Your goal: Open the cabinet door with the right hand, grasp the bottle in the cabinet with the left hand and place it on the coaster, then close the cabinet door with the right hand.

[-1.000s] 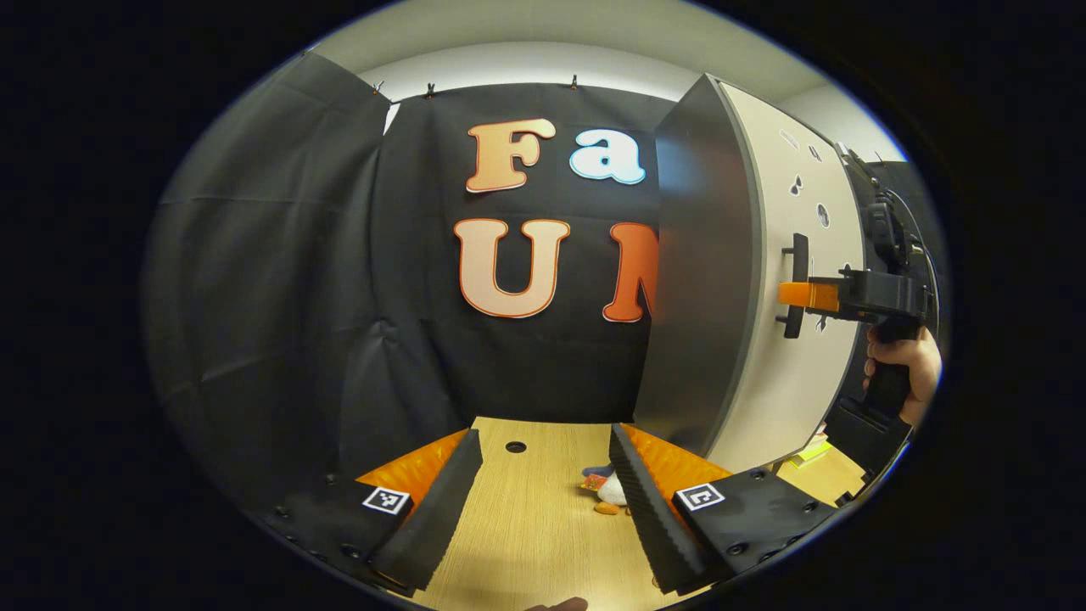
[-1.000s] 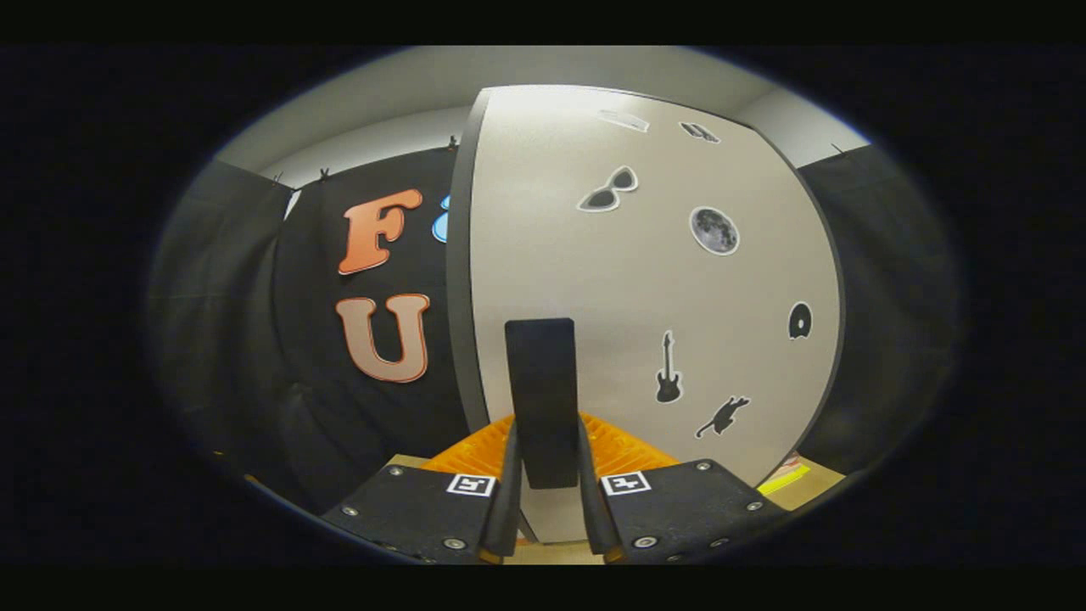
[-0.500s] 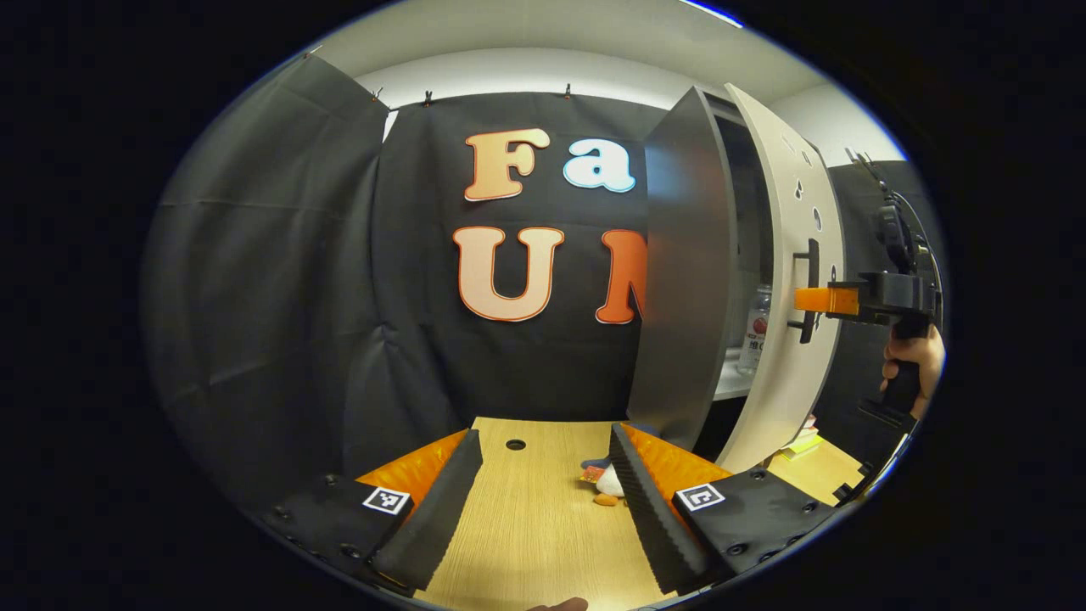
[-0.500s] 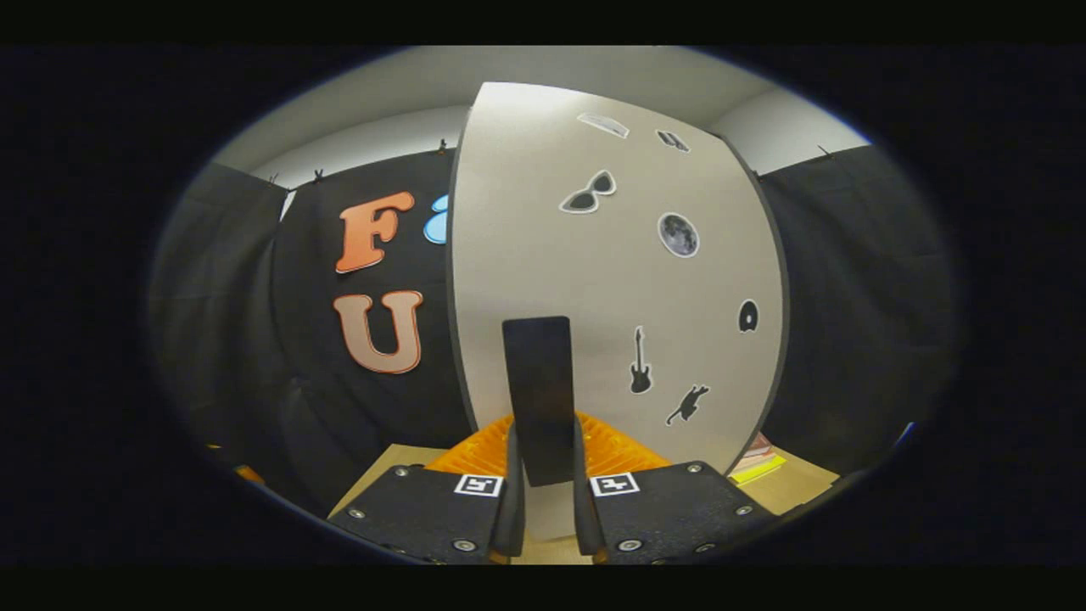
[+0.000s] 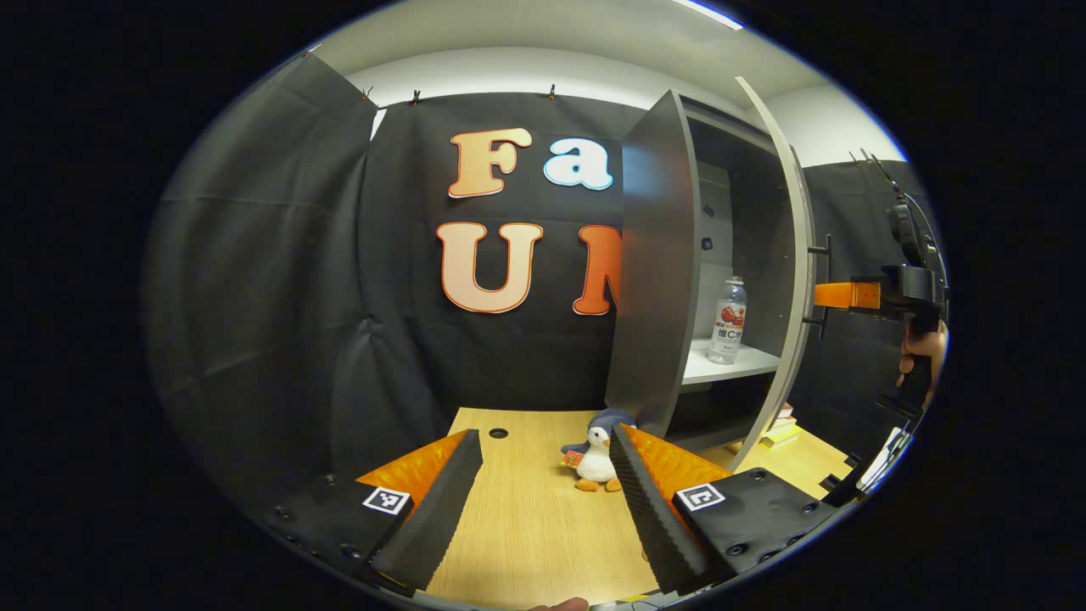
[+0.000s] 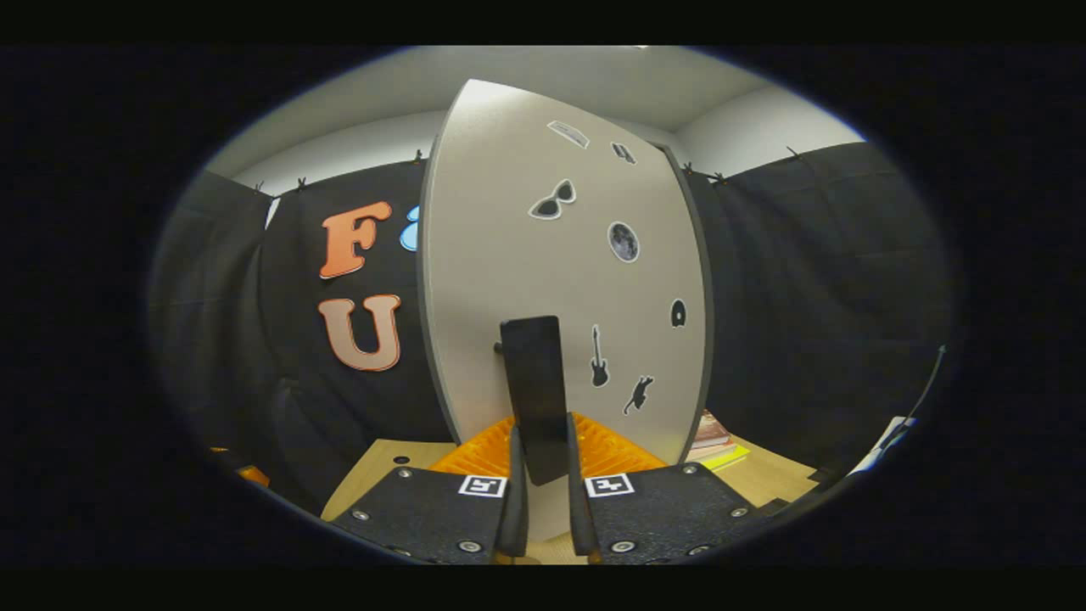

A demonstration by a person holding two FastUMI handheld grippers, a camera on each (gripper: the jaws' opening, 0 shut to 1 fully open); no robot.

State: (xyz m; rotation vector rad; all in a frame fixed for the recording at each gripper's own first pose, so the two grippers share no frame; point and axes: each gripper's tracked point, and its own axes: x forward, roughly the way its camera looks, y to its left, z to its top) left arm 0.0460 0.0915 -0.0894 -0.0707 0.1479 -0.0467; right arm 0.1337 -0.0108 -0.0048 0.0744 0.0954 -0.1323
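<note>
Right gripper (image 6: pixel 540 475) clamped on cabinet door handle (image 6: pixel 533 395), cabinet door (image 6: pixel 543 271) swung open. Left gripper (image 5: pixel 543 501) fingers spread wide, holding nothing, above wooden table (image 5: pixel 534 543). Bottle (image 5: pixel 728 320) upright on white cabinet shelf (image 5: pixel 725 369). Plush penguin (image 5: pixel 596 458) on table.

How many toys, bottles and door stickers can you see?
Toy penguin: 1
Bottle in the cabinet: 1
Stickers on the cabinet door: 7
Total: 9
</note>
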